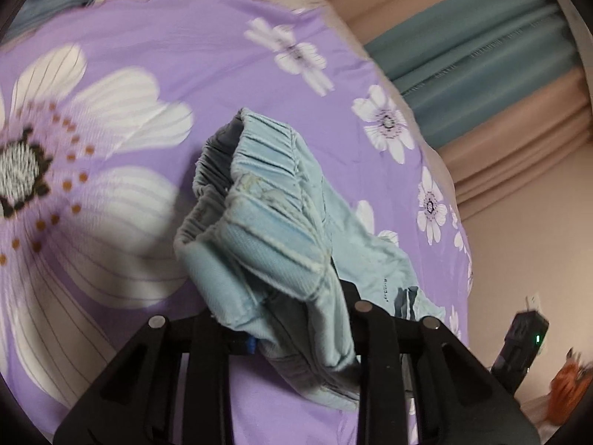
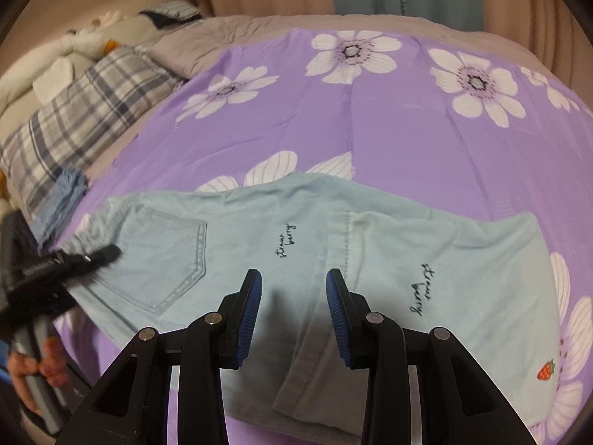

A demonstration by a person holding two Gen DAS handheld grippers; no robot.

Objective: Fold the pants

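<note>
Light blue denim pants (image 2: 333, 270) lie across a purple flowered bedspread (image 2: 389, 122), with a back pocket at the left and black script on the legs. My left gripper (image 1: 292, 319) is shut on the elastic waistband end of the pants (image 1: 259, 207) and holds it bunched and lifted above the bedspread (image 1: 129, 55). It also shows at the left of the right wrist view (image 2: 74, 259), at the waistband. My right gripper (image 2: 292, 296) is open and empty, hovering just above the middle of the pants near the leg seam.
A plaid pillow (image 2: 74, 122) and bunched bedding (image 2: 74, 55) lie at the far left. Beige and teal curtains (image 1: 481, 55) hang behind the bed. A black device with a green light (image 1: 522, 337) sits off the bed's right edge.
</note>
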